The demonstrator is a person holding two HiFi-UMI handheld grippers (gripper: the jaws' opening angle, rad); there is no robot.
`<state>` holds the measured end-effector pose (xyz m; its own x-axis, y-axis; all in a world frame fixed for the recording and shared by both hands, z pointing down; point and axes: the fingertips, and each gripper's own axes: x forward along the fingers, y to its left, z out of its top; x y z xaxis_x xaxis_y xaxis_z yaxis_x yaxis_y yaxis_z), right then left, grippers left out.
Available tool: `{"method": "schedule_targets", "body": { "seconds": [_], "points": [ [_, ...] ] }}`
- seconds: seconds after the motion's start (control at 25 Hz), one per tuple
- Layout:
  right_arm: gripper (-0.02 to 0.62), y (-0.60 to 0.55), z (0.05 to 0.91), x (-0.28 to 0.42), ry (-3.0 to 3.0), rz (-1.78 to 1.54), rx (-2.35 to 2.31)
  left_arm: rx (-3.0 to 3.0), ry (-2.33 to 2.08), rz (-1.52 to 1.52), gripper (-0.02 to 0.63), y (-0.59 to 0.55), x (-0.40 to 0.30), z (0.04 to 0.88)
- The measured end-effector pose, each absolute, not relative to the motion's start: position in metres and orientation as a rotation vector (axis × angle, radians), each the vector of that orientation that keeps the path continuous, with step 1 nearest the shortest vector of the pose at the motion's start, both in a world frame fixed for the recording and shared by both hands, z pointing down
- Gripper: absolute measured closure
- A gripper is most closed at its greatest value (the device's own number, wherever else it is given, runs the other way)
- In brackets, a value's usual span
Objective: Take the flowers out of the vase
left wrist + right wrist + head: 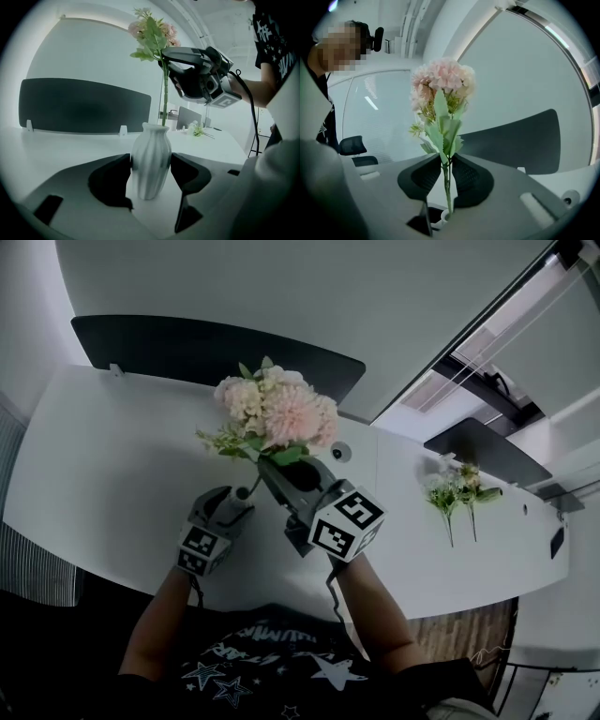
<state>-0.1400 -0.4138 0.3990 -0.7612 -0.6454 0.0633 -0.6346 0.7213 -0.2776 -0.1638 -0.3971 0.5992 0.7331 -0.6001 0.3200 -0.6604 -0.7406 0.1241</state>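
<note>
On the long white table (103, 446), from the head view, there's a bunch of pale pink flowers with green leaves (277, 413) standing right in front of the person. The right gripper (270, 472) comes in from the side just under the blooms, and the left gripper (228, 510) sits lower and to the left, wrapped around what looks like the top of a small white ribbed vase (242, 493). You can't see much of the vase from up there. A second little bunch of flowers (457, 493) lies well apart on the right end of the table. In the left gripper view it's much clearer. The vase (151, 159) stands upright between the two dark jaws, both pads press on its sides, so that hand has it pinned to the table. The thin green stem (164, 98) rises straight out of the vase mouth up to the other gripper. The right gripper view shows its jaws nearly closed, pinching the stem (446, 180) just below the leaves, with the blooms (443, 77) above and the stem's lower end down in the white vase mouth (443, 216). So the flowers aren't out yet. The thing that matters, I'd say, is that the stem's long axis is vertical and lines up with the vase neck. The right hand needs to pull straight up along it while the left holds the vase down, otherwise the vase probably tips.
</note>
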Motion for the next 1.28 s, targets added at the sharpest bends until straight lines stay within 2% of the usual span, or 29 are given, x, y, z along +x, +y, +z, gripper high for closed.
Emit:
{"method": "schedule_targets", "body": {
  "seconds": [0.12, 0.32, 0.72, 1.28],
  "points": [
    [0.523, -0.412, 0.398, -0.139, 2.849, -0.414, -1.099, 2.728, -0.997, 0.396, 0.334, -0.397, -0.172, 0.611],
    [0.523, -0.405, 0.390, -0.089, 2.817, -0.433, -1.108, 2.738, -1.025, 0.463, 0.333, -0.394, -0.143, 0.602],
    [0.523, -0.389, 0.406, -0.075, 2.758, -0.567, -1.156, 2.688, -1.134, 0.470, 0.322, -0.379, -0.171, 0.576],
    [0.523, -0.333, 0.421, -0.034, 2.825, -0.604, -0.990, 2.545, -1.443, 0.329, 0.325, -0.308, -0.161, 0.538]
  ]
}}
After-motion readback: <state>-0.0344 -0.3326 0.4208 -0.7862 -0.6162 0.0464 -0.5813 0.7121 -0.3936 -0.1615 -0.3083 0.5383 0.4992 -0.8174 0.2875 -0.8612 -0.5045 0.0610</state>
